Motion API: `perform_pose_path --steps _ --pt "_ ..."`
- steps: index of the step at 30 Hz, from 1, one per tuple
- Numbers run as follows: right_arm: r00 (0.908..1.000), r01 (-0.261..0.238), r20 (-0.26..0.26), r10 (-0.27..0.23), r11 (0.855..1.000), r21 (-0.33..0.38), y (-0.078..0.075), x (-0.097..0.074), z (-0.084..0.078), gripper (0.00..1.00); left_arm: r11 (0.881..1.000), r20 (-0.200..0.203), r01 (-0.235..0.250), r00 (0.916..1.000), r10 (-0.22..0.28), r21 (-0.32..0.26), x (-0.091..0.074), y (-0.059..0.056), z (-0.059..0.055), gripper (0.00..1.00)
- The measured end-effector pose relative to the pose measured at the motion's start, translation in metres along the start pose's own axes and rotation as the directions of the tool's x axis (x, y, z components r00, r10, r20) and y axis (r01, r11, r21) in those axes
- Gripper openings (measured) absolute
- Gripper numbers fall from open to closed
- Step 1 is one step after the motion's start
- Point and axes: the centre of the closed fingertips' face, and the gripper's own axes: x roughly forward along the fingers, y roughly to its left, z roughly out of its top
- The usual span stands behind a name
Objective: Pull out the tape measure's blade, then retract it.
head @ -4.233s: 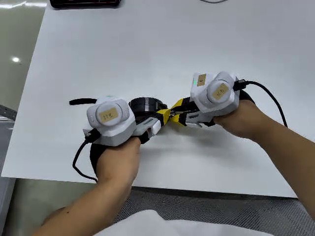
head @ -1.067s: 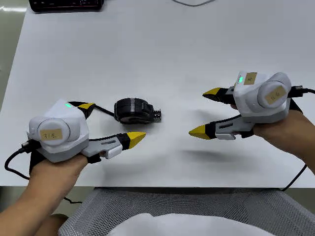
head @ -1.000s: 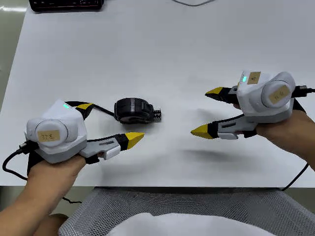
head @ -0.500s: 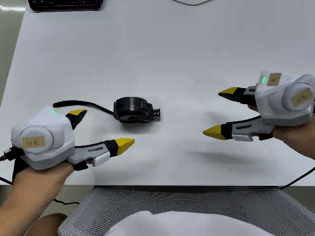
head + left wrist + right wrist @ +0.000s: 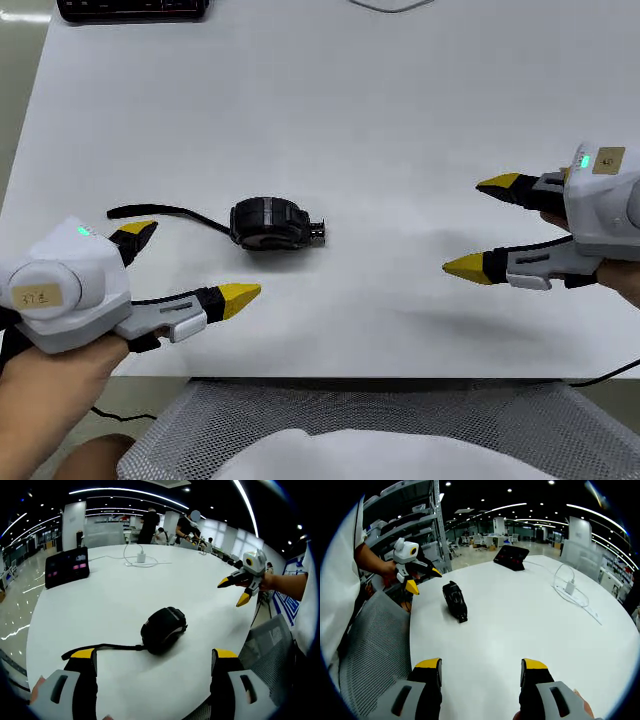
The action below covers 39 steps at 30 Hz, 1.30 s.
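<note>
A white workbench (image 5: 400, 120) in a large, brightly lit hall carried the scene; shelving (image 5: 415, 515) stood at one side of the hall and people stood in the distance beyond the far edge.

Tape measure (image 5: 268, 223): a black case lying on the bench near its front edge, left of centre in the head view. The blade was drawn in, and its end hook (image 5: 316, 234) sat at the mouth of the case, pointing towards the right gripper. A black strap (image 5: 160, 212) trailed from the opposite end of the case across the bench towards the left gripper.

Left gripper (image 5: 195, 260): held above the front-left part of the bench, near the case but not touching it. Its yellow-tipped jaws stood wide apart with nothing between them. In the left gripper view the case (image 5: 163, 629) lay ahead, between the lines of the two jaws.

Right gripper (image 5: 472, 225): held well apart from the case, at the right of the head view. Its jaws were likewise spread and bare. In the right gripper view the case (image 5: 455, 600) lay far ahead to the left, beside the left gripper (image 5: 425, 580).

Surroundings: a dark screen device (image 5: 66, 566) and a white charger with cable (image 5: 141, 557) lay at the far side of the bench. A grey mesh chair (image 5: 400, 430) stood at the near edge.
</note>
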Motion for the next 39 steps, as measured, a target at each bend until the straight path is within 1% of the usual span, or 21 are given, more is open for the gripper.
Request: perform_pose_path --steps 5,12,13,15,21,23,27,30,32,34,35,39 --pt "0.9999 0.013 0.011 -0.013 1.000 0.018 -0.002 -0.010 -0.003 0.64 1.000 0.004 0.006 1.0000 -0.006 0.002 -0.005 0.002 0.001 0.94" --pt "0.9997 0.023 0.008 -0.023 0.999 0.026 -0.003 -0.020 -0.009 0.66 1.000 0.007 0.009 0.9999 -0.009 0.005 -0.009 0.004 0.001 0.95" --pt "0.9996 0.026 0.009 -0.026 0.999 0.028 -0.003 -0.021 -0.010 0.66 1.000 0.015 0.009 0.9998 -0.009 0.010 -0.010 0.004 0.002 0.96" --pt "0.9995 0.031 0.010 -0.031 0.999 0.034 -0.004 -0.024 -0.011 0.66 1.000 0.011 0.011 0.9999 -0.011 0.004 -0.011 0.004 0.002 0.96" --pt "0.9990 0.041 0.014 -0.041 0.998 0.042 -0.005 -0.030 -0.012 0.66 1.000 0.016 0.022 0.9996 -0.022 0.006 -0.013 0.003 0.001 0.97" --pt "0.9989 0.043 0.018 -0.044 0.998 0.044 -0.006 -0.032 -0.012 0.67 1.000 0.024 0.026 0.9994 -0.026 0.005 -0.014 0.003 0.002 0.98" --pt "0.9985 0.048 0.026 -0.049 0.998 0.047 -0.006 -0.035 -0.012 0.69 1.000 0.023 0.031 0.9993 -0.031 0.004 -0.016 0.005 0.001 0.98" --pt "0.9982 0.051 0.029 -0.053 0.997 0.050 -0.007 -0.038 -0.013 0.70 0.999 0.022 0.029 0.9993 -0.030 0.017 -0.018 0.007 0.000 0.99" --pt "0.9980 0.054 0.030 -0.056 0.997 0.052 -0.007 -0.040 -0.014 0.71 0.999 0.023 0.019 0.9995 -0.020 0.027 -0.020 0.009 0.000 0.99" --pt "0.9978 0.058 0.028 -0.060 0.997 0.052 -0.008 -0.041 -0.015 0.72 0.999 0.018 0.022 0.9996 -0.022 0.033 -0.021 0.010 -0.001 0.99" --pt "0.9976 0.060 0.030 -0.062 0.997 0.053 -0.009 -0.042 -0.015 0.73 0.999 0.017 0.016 0.9997 -0.017 0.047 -0.022 0.012 -0.001 0.99" --pt "0.9975 0.063 0.030 -0.065 0.996 0.056 -0.009 -0.044 -0.017 0.74 0.998 0.013 0.017 0.9998 -0.018 0.054 -0.023 0.013 -0.002 0.99"
